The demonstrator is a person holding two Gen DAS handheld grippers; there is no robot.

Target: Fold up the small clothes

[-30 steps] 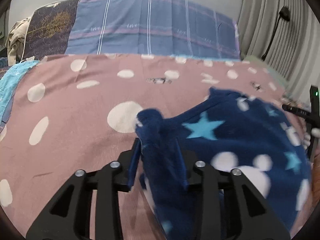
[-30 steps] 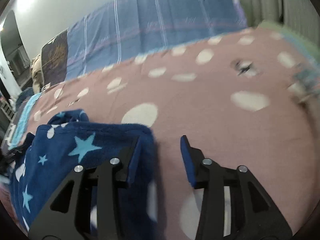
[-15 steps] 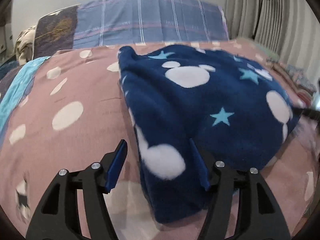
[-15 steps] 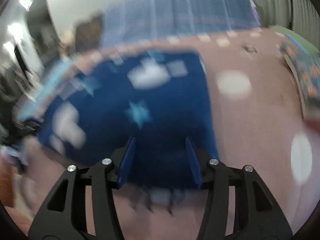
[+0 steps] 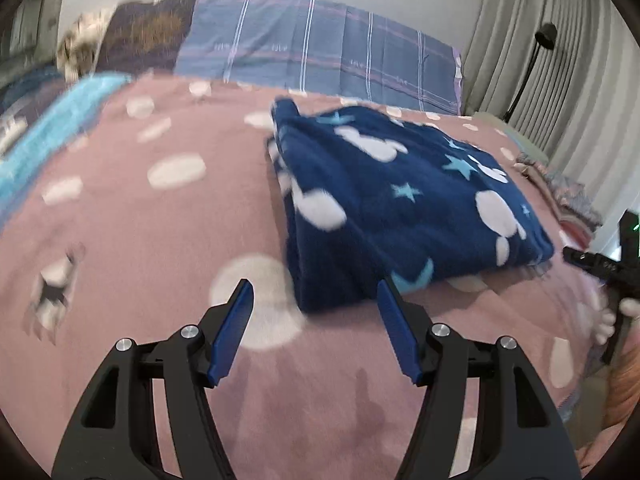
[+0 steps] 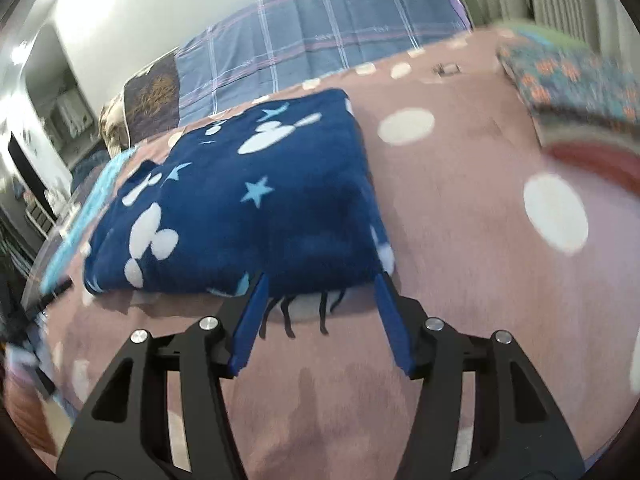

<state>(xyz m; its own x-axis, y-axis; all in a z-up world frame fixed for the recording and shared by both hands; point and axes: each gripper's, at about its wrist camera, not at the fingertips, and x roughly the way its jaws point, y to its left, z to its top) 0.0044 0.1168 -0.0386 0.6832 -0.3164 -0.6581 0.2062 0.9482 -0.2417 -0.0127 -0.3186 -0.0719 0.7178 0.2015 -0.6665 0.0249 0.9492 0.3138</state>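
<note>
Fleece (image 5: 400, 200), folded, is laid on the bed (image 5: 140, 240) toward its foot edge, just ahead of both grippers. Left gripper (image 5: 316, 300) and right gripper (image 6: 320, 292) are seen with jaws parted and just opened further, nothing clamped; each faces a near corner.

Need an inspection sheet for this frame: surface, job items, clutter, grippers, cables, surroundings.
Surface: pink bedspread with white dots, lying flat.
Job's things: navy fleece garment with stars and white shapes, folded into a rough rectangle, lying free; dark drawstrings trail from its near edge.
Clutter: patterned folded stack at the bed's right edge.
Grippers: left gripper open, jaws just widened, nothing between; right gripper open, jaws just widened, only the drawstrings lie between.
Cables: nothing seen.
Surroundings: plaid pillow at the head, grey curtain, black floor lamp.
</note>
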